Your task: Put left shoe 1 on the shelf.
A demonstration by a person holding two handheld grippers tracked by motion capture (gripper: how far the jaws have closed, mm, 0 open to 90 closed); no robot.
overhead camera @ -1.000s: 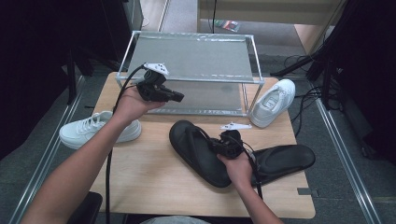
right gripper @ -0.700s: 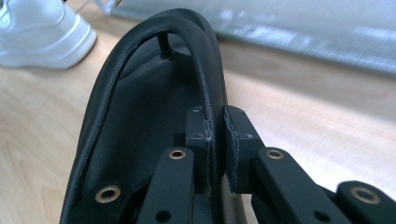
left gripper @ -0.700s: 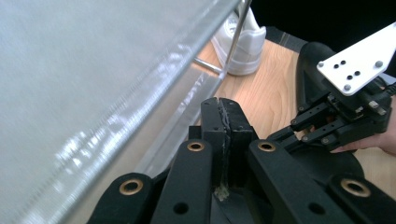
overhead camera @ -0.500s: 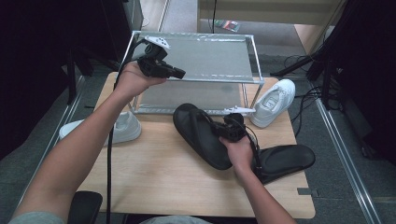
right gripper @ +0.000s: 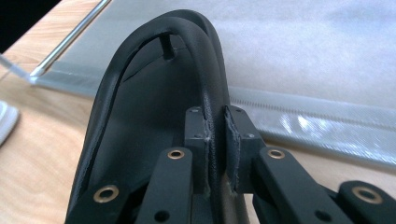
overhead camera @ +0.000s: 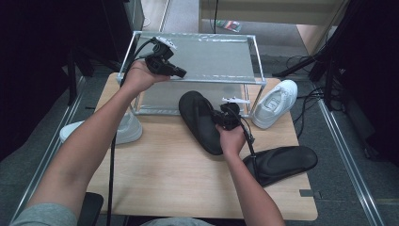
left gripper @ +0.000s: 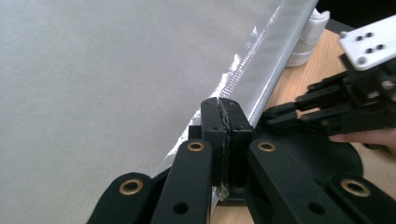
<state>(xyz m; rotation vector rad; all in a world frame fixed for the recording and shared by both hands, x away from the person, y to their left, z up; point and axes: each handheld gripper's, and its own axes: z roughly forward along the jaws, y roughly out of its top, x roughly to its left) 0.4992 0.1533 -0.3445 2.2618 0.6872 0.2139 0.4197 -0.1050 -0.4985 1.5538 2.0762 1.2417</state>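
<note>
A black flip-flop [overhead camera: 200, 120] lies angled on the wooden table [overhead camera: 164, 174], its toe at the foot of the metal rack [overhead camera: 207, 56]. My right gripper [overhead camera: 222, 117] is shut on its strap [right gripper: 205, 70], which runs between the pads [right gripper: 198, 135]. My left gripper [overhead camera: 179, 72] hovers over the front left part of the rack's top shelf [left gripper: 93, 70], jaws shut with nothing between them [left gripper: 225, 126]. A second black flip-flop [overhead camera: 282, 162] rests on the table to the right. In the left gripper view, the right gripper [left gripper: 345, 102] sits over the held flip-flop [left gripper: 322, 156].
One white sneaker [overhead camera: 275, 103] stands at the rack's right leg. Another white sneaker [overhead camera: 123, 129] sits at the table's left edge, partly hidden by the left forearm. The rack's lower shelf [right gripper: 327, 70] lies just beyond the flip-flop's toe. Cables trail off the table's right side.
The left gripper has risen and moved farther over the rack's top shelf. The right gripper has carried the flip-flop forward toward the rack.
</note>
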